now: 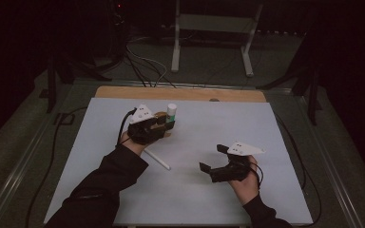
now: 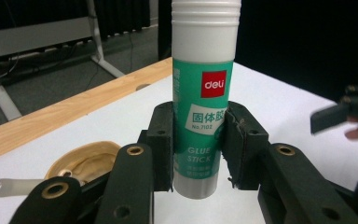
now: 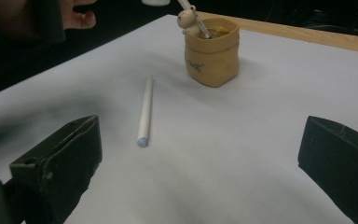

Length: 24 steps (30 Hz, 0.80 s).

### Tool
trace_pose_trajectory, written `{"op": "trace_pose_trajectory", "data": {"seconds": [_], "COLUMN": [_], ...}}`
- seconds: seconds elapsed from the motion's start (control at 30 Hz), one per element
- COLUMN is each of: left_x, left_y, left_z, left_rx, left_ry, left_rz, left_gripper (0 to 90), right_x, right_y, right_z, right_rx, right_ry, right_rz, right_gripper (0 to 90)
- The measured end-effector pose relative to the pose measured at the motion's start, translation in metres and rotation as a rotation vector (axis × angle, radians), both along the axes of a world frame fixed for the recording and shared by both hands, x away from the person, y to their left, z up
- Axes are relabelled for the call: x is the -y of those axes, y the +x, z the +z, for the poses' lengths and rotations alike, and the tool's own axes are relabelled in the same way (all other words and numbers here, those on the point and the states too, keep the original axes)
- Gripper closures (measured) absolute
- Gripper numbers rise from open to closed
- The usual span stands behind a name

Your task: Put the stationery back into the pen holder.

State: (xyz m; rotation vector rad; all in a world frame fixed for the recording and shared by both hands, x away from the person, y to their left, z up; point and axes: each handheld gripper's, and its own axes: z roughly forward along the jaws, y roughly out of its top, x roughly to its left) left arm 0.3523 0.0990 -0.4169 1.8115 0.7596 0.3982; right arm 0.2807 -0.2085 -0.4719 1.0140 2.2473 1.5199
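My left gripper (image 1: 164, 124) is shut on a green and white glue stick (image 2: 201, 100), which stands upright between the pads; its white cap (image 1: 171, 109) rises above the gripper in the high view. Just below it sits a tan pen holder (image 3: 212, 51) with a pen topped by a small bear (image 3: 187, 18) poking out. Its open rim (image 2: 86, 161) lies under the held stick in the left gripper view. My right gripper (image 1: 211, 160) hovers open over the white mat at the right, nothing between its jaws. A white pen (image 3: 145, 110) lies on the mat between the two hands.
The white mat (image 1: 266, 133) covers a wooden table whose far edge (image 1: 123, 91) is bare. Beyond it stand a white metal frame (image 1: 209, 28) and cables on the dark floor. Cables trail off both grippers.
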Motion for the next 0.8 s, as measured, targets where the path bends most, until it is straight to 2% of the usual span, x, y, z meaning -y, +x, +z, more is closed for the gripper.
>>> {"op": "trace_pose_trajectory", "data": {"seconds": [0.13, 0.33, 0.47, 0.53, 0.6, 0.67, 0.8], "left_x": [0.003, 0.004, 0.002, 0.003, 0.003, 0.003, 0.005], "left_y": [0.007, 0.019, 0.027, 0.031, 0.035, 0.039, 0.045], "left_z": [0.001, -0.002, -0.006, -0.008, -0.012, -0.015, -0.02], "left_rx": [0.007, -0.012, -0.029, -0.025, -0.031, -0.045, -0.04], "left_ry": [-0.018, -0.044, -0.072, -0.059, -0.065, -0.087, -0.106], "left_rz": [0.01, 0.039, 0.069, 0.078, 0.085, 0.098, 0.13], "left_gripper": [67.2, 67.2, 67.2, 67.2, 67.2, 67.2, 67.2], "right_x": [-0.001, 0.0, 0.0, 0.0, 0.0, 0.0, 0.0], "right_y": [0.0, 0.0, 0.0, 0.0, 0.0, 0.0, 0.0], "right_z": [-0.001, -0.002, -0.001, -0.001, 0.0, 0.0, 0.0], "right_rx": [0.007, 0.012, 0.011, 0.011, 0.012, 0.011, 0.012], "right_ry": [-0.007, -0.002, 0.0, 0.004, 0.002, 0.004, 0.006], "right_rz": [-0.006, -0.009, -0.006, -0.003, -0.005, -0.005, -0.003], "right_gripper": [0.0, 0.0, 0.0, 0.0, 0.0, 0.0, 0.0]}}
